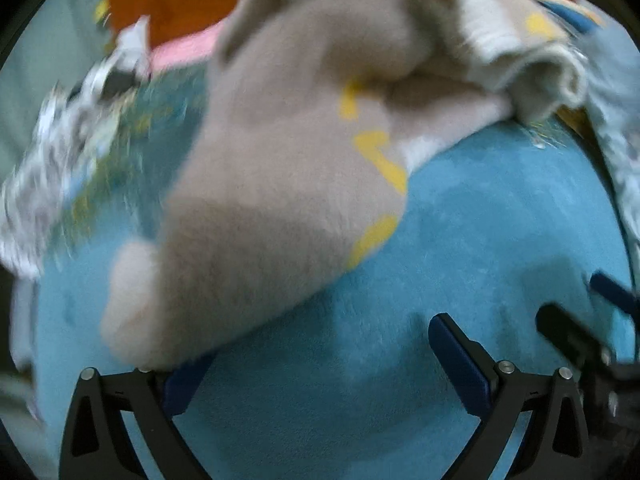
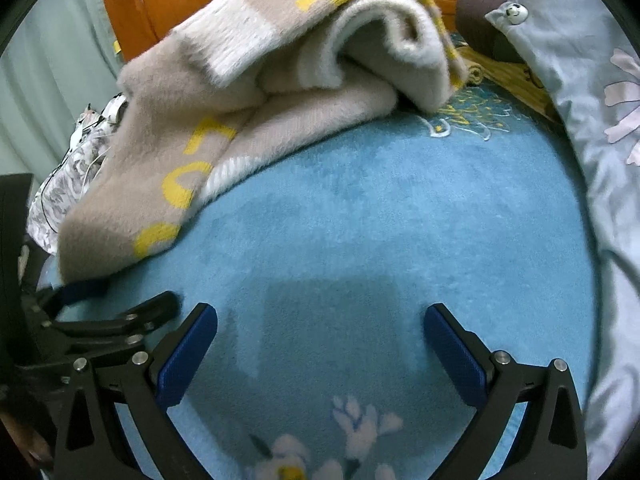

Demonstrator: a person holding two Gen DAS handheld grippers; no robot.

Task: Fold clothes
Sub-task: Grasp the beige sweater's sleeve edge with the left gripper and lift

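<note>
A fuzzy beige sweater (image 2: 256,92) with yellow lettering and white ribbed trim lies bunched and partly doubled over on a blue plush blanket (image 2: 380,220). Seen from the right gripper (image 2: 320,344), it sits ahead and to the left, well clear of the fingers, which are spread wide over bare blanket with nothing between them. The left gripper (image 1: 320,360) is also spread wide; the sweater's (image 1: 280,160) near edge drapes over the tip of its left finger (image 1: 188,384), hiding that tip, so whether cloth is merely resting there is hard to tell. That view is motion-blurred, smearing the fabric's outline. The left gripper also shows at the right camera's left edge, cut off, its fingertip under the sweater's corner. An orange wooden headboard (image 2: 168,4) stands beyond, and a grey floral quilt (image 2: 592,120) lies to the right.
</note>
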